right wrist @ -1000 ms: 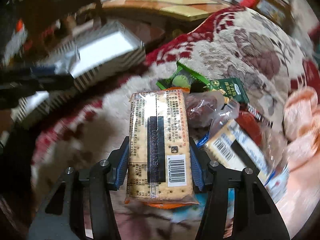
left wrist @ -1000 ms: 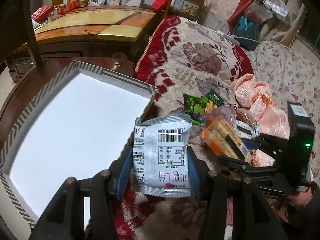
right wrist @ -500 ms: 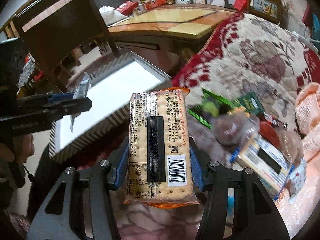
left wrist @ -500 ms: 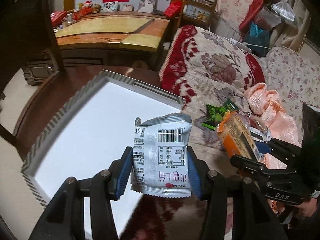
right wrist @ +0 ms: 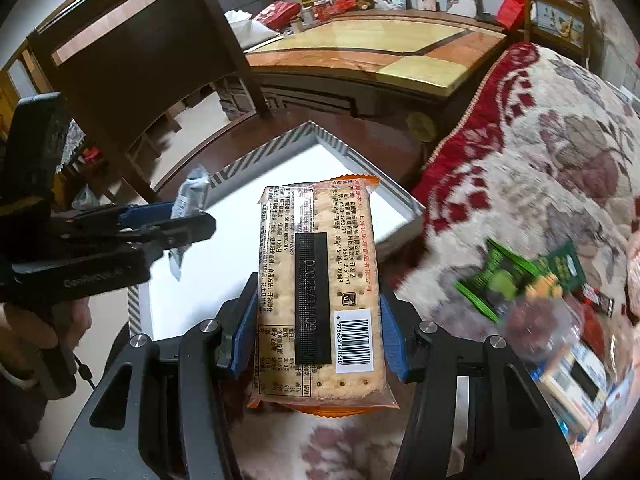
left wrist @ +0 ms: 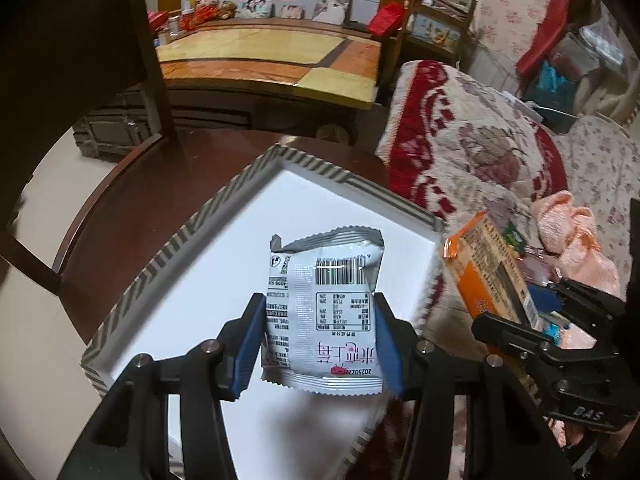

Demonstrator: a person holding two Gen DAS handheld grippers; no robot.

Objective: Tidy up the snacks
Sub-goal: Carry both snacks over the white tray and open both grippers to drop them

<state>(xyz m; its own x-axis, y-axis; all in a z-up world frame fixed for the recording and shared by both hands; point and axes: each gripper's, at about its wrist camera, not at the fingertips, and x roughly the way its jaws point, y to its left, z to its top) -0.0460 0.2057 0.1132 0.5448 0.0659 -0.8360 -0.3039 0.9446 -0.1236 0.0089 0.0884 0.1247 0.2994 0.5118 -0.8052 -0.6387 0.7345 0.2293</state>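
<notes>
My left gripper (left wrist: 320, 336) is shut on a silver snack packet (left wrist: 324, 312) and holds it above the white inside of a striped-rim box (left wrist: 224, 280). My right gripper (right wrist: 318, 328) is shut on an orange cracker pack (right wrist: 316, 292), held above the box's near right corner (right wrist: 400, 208). The cracker pack also shows in the left wrist view (left wrist: 488, 276), beside the box's right edge. The left gripper with the silver packet (right wrist: 188, 204) shows at the left of the right wrist view. Several more snacks (right wrist: 532, 292) lie on the floral blanket.
The box sits on a dark round wooden table (left wrist: 160, 184). A red and cream floral blanket (right wrist: 540, 152) covers the couch to the right. A dark wooden chair (right wrist: 132, 64) stands behind the table. A low yellow-topped table (left wrist: 272, 56) is farther back.
Both grippers have moved left from the snack pile on the blanket toward the box. The silver packet is now over the box's inside and the cracker pack is at its right edge.
</notes>
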